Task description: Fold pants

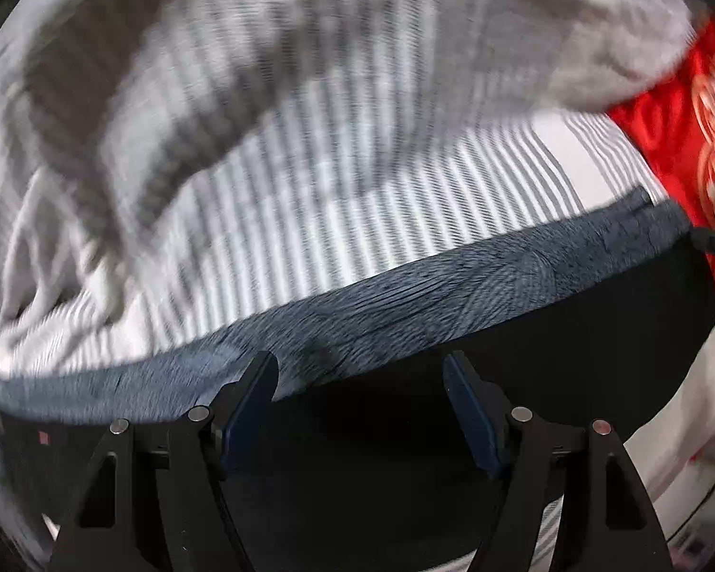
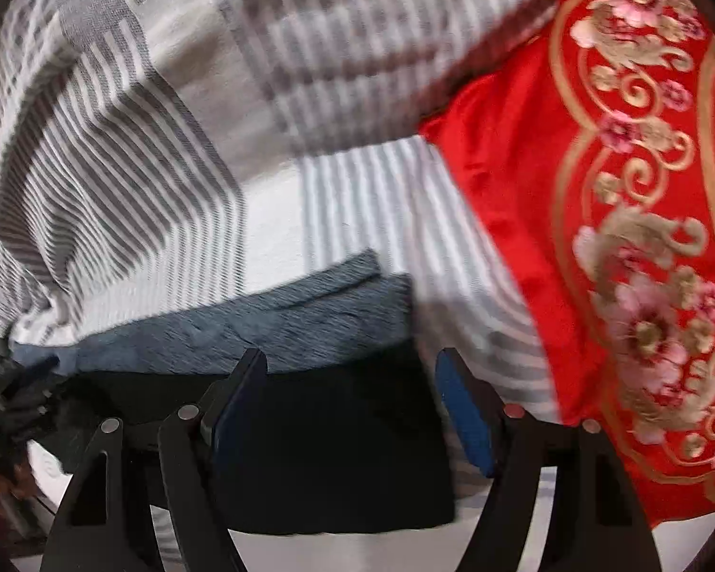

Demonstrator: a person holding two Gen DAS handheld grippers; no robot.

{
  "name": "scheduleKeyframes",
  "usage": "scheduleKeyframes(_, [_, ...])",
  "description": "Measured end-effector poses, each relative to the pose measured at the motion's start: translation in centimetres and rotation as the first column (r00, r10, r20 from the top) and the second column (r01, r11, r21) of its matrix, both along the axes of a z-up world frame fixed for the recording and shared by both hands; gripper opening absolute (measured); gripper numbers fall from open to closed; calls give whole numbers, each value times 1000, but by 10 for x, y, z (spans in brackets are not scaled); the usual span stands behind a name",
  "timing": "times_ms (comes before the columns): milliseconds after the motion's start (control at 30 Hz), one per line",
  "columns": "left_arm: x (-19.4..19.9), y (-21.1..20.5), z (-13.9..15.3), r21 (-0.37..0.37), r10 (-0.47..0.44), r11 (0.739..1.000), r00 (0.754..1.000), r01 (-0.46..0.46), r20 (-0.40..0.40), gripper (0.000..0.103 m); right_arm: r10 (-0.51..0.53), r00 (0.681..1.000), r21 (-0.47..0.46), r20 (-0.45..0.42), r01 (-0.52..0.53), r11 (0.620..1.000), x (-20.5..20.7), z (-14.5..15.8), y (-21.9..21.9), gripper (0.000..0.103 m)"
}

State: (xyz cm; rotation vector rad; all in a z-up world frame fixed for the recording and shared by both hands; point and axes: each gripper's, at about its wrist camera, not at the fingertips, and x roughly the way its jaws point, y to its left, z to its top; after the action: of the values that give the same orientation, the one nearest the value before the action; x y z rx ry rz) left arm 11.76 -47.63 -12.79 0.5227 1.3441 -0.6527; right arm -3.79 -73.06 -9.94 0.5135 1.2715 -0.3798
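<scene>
The pants [image 1: 405,453] lie soft and limp beneath both sets of parted, empty jaws of the left gripper [image 1: 360,372] and right gripper [image 2: 350,367]. Their grey band [image 2: 286,324] ahead of the tips, probably the waistband, offers the firmest hold. Striped sheet [image 2: 133,181] beyond lies open; a red pillow [image 2: 596,238] crowds the right.

light: bright, even | blur: motion smear throughout — worst top left (fisheye-bent edges, dark corners)
</scene>
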Motion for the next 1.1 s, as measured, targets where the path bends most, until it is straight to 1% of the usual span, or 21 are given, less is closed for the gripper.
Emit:
scheduleKeyframes(100, [-1,-18,-13,16,-76,997,997,75,5,73,-3,1000,10,-16,3,1000,2,-8,-11,77])
scheduleKeyframes(200, [0,-32,-27,29,-102,994,995,102,0,73,-34,999,85,-5,34,996,12,-25,-26,76])
scheduleKeyframes(233, [0,-35,-30,27,-101,995,995,101,4,73,-41,999,117,-23,44,992,16,-34,-28,68])
scheduleKeyframes(267, [-1,-36,-31,28,-100,995,995,100,11,72,-34,999,142,-31,39,989,17,-39,-25,52])
scheduleKeyframes(300, [-2,-41,-32,27,-101,995,995,101,20,70,-21,998,132,-51,27,991,19,-41,-22,36])
scheduleKeyframes(333, [-5,-42,-31,18,-107,994,994,107,22,56,-4,999,104,-53,9,995,19,-38,-19,31])
scheduleKeyframes(367, [-8,-44,-30,3,-117,993,993,117,14,37,9,999,84,-50,-5,996,20,-34,-16,25])
scheduleKeyframes(400, [-12,-48,-28,3,-126,992,992,126,18,31,14,999,75,-40,-11,997,21,-28,-15,19])
scheduleKeyframes(433, [-14,-53,-28,13,-131,991,991,130,34,25,13,1000,79,-17,-12,997,22,-21,-17,17])
scheduleKeyframes(500, [-16,-64,-25,29,-120,993,990,119,73,25,17,1000,67,20,-18,998,28,-7,-20,17])
scheduleKeyframes(567, [-8,-71,-21,10,-72,997,994,71,79,25,28,999,52,41,-30,998,37,0,-21,17])
scheduleKeyframes(667, [5,-74,-22,7,-7,1000,997,6,82,25,43,998,54,39,-45,998,53,-4,-24,17])
scheduleKeyframes(767, [10,-66,-26,16,44,999,997,-45,62,25,41,996,138,-78,-30,990,55,-42,-31,20])
scheduleKeyframes(800, [9,-60,-24,17,55,998,997,-56,62,26,31,997,149,-67,-21,989,51,-42,-33,21])
scheduleKeyframes(833, [7,-53,-21,16,66,998,996,-67,64,26,25,998,145,-59,-16,989,50,-41,-34,32])
scheduleKeyframes(867, [7,-42,-17,17,78,997,995,-79,64,28,12,997,106,-77,-4,994,48,-35,-35,49])
scheduleKeyframes(900, [8,-29,-15,17,97,995,993,-98,63,33,-7,995,47,-101,12,999,45,-28,-37,85])
scheduleKeyframes(933, [7,-11,-12,17,125,992,990,-126,61,56,-24,996,1,-86,24,1000,40,-17,-37,90])
scheduleKeyframes(967, [6,7,-7,13,163,986,984,-164,72,76,-26,997,-19,-68,25,999,36,-9,-37,90])
scheduleKeyframes(1033, [5,35,3,1,225,974,970,-226,94,76,-26,999,-68,-34,24,997,26,12,-30,90])
scheduleKeyframes(1100, [5,55,2,30,263,964,961,-266,86,76,-28,1000,-47,8,28,998,18,26,-17,90])
